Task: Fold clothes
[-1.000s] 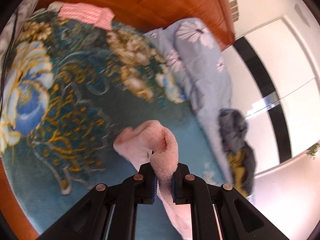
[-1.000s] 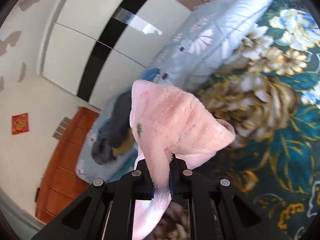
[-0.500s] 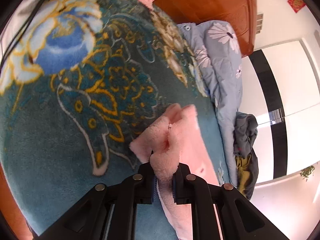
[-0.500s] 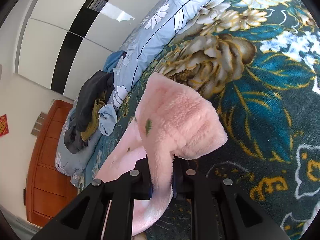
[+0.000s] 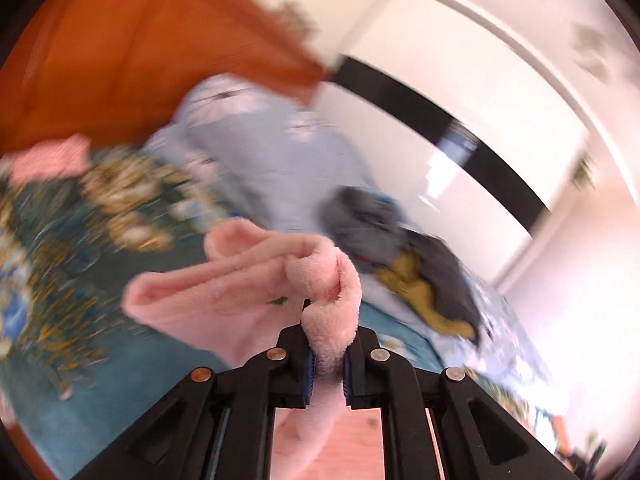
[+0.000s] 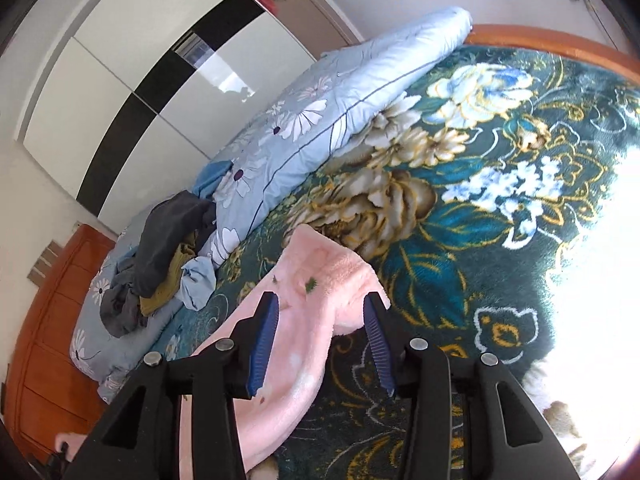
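Observation:
A fluffy pink garment [image 6: 316, 304] lies on the dark green flowered blanket [image 6: 500, 208] of a bed. My right gripper [image 6: 320, 340] is open just above its upper corner, with the cloth lying flat under the blue pads. My left gripper [image 5: 326, 354] is shut on another bunched end of the pink garment [image 5: 240, 292] and holds it lifted above the blanket [image 5: 80, 280]. The left wrist view is blurred by motion.
A rolled pale blue floral quilt [image 6: 320, 120] lies along the far side of the bed, with a heap of dark grey and mustard clothes [image 6: 168, 248] on it. A striped pink cloth [image 5: 52, 156] lies by the wooden headboard [image 5: 140, 40]. A white and black wardrobe [image 6: 140, 60] stands behind.
My right gripper opened and let go of the pink garment's corner, which now lies on the blanket. My left gripper swung upward with its end still pinched.

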{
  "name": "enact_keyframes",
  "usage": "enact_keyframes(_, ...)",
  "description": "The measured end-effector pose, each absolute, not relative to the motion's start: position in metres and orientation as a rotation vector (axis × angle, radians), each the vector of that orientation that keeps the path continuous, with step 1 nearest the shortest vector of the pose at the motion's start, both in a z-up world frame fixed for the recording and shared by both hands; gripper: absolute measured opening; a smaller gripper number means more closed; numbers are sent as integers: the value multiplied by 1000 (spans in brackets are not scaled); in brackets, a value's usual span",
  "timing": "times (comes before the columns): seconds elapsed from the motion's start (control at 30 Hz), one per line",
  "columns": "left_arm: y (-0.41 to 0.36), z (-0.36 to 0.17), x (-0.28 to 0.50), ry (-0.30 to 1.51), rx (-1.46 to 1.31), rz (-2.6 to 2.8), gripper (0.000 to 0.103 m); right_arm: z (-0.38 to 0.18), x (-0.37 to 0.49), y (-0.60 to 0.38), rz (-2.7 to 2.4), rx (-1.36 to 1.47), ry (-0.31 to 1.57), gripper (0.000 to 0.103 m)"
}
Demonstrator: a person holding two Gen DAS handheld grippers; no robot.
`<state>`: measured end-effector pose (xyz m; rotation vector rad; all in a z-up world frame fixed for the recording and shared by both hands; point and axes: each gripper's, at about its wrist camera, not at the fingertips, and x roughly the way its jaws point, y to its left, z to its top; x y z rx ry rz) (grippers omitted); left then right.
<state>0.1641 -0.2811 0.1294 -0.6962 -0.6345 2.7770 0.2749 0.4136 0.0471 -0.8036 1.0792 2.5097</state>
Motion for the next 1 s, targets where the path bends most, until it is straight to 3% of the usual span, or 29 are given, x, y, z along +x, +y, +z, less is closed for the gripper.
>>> enact_keyframes(0.13,-161,130,160,-414,-710,2622,11,41,259,390,2619,-876,1034,48)
enact_keyframes(0.27,-60,74,150,-304,-884,2497,11,22,239,362,2723,-1011,1018,49)
enact_keyframes(0.53,19,-21,171,-237,-1193,2387,12,-10,223,322,2807,-1204,998,49)
enact_keyframes(0.63,17,-27,178,-272,-1196,2359,22,-10,215,309,2839,-1227,1006,49)
enact_keyframes(0.7,12,-24,182,-301,-1184,2333,34,-6,208,297,2873,-1242,1014,49)
enact_keyframes(0.77,1,-17,187,-352,-1154,2315,52,-2,198,280,2922,-1270,1032,49)
enact_keyframes(0.87,-27,-3,201,-399,-1070,2347,60,3,182,252,2996,-1324,1067,50)
enact_keyframes(1.0,-89,15,227,-325,-943,2615,71,7,163,207,3073,-1445,1022,51)
